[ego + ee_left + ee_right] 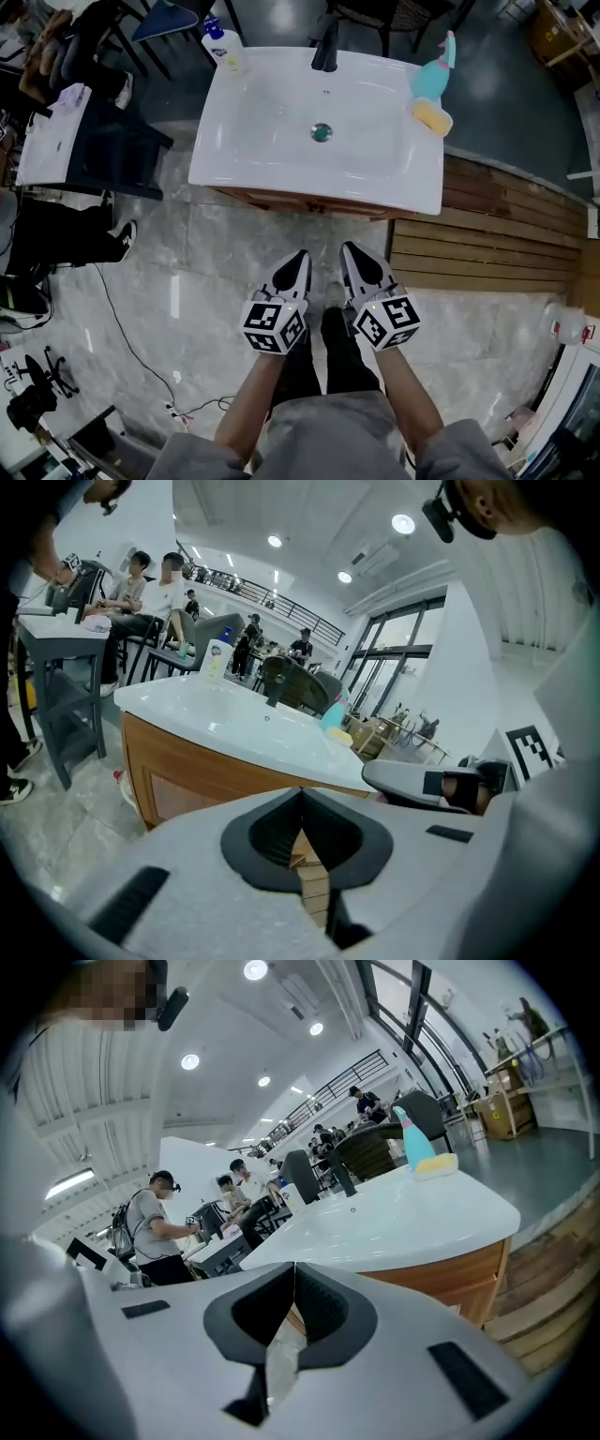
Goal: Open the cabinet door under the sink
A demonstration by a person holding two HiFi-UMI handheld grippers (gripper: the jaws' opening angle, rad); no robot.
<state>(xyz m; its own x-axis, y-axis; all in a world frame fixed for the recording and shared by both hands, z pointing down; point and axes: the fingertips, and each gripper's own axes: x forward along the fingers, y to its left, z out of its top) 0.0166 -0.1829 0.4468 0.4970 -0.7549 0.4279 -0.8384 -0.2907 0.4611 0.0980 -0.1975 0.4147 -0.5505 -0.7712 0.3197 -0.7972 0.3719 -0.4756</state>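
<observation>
- At the top centre of the head view, one white sink (234,141) sits on a wooden cabinet (309,201). Its bowl holds a single round drain (322,132) at the middle.
- On the sink's flat rim stand one black faucet (325,47) at the far edge, one white pump bottle (223,45) at the far left corner, and one teal spray bottle (433,75) at the right. One yellow sponge (433,116) lies just beside the spray bottle.
- Under the sink, the cabinet door (187,780) faces the person. Its recessed panel lies flush in the cabinet front, and the cabinet's long axis runs left to right across the head view.
- Two grippers point toward the cabinet, side by side and apart from it, over the marble floor (187,272).
- Left gripper (301,254): fingers closed pad to pad, with nothing between them.
- Right gripper (349,247): fingers likewise closed on nothing.
- A wooden slat platform (487,244) lies to the right of the cabinet.
</observation>
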